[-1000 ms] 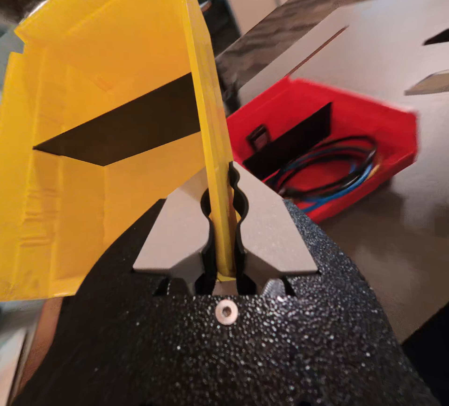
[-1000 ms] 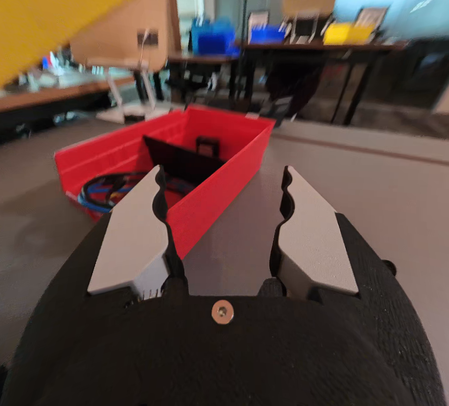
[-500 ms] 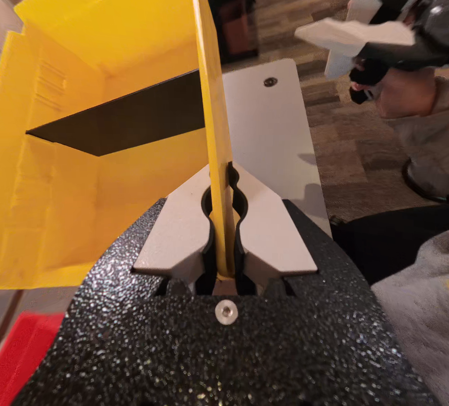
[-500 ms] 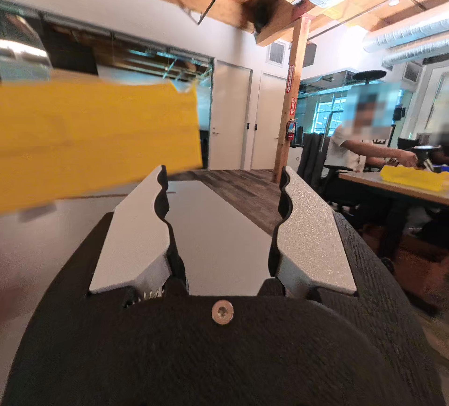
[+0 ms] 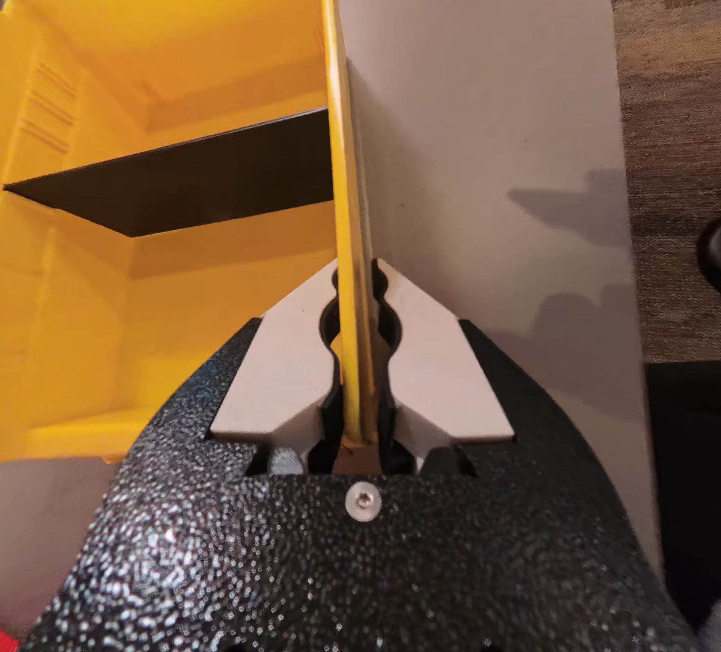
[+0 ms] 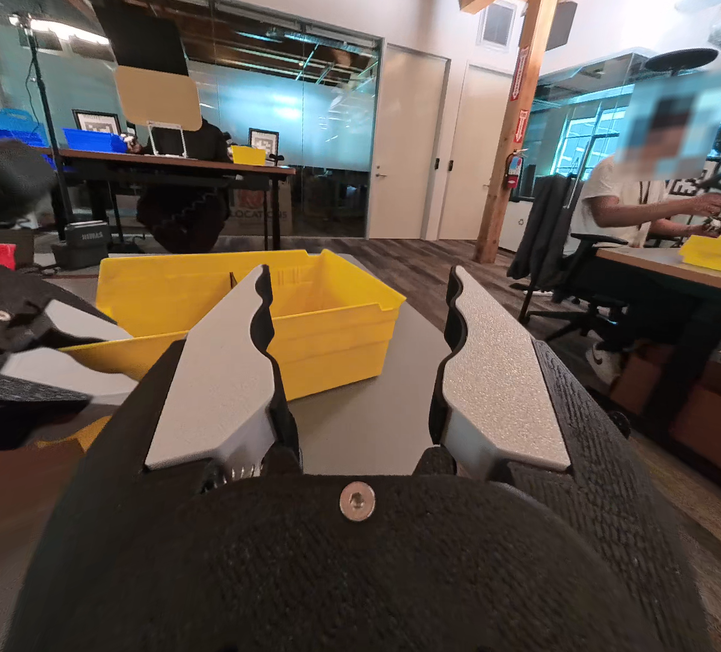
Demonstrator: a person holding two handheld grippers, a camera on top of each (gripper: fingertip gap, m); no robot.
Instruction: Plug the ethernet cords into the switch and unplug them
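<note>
Yellow bin [image 5: 156, 95] wall between closed left hand-held gripper [image 5: 357, 274] fingers

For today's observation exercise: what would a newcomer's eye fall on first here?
The yellow bin on the grey table, its side wall clamped by the left gripper. Inside it, a black divider. The right gripper hangs open, facing the bin.

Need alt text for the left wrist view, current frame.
The left gripper has its jaws shut on the side wall of a yellow bin, seen from above. A black divider crosses the bin's interior, and a grey tabletop lies to the right.
</note>
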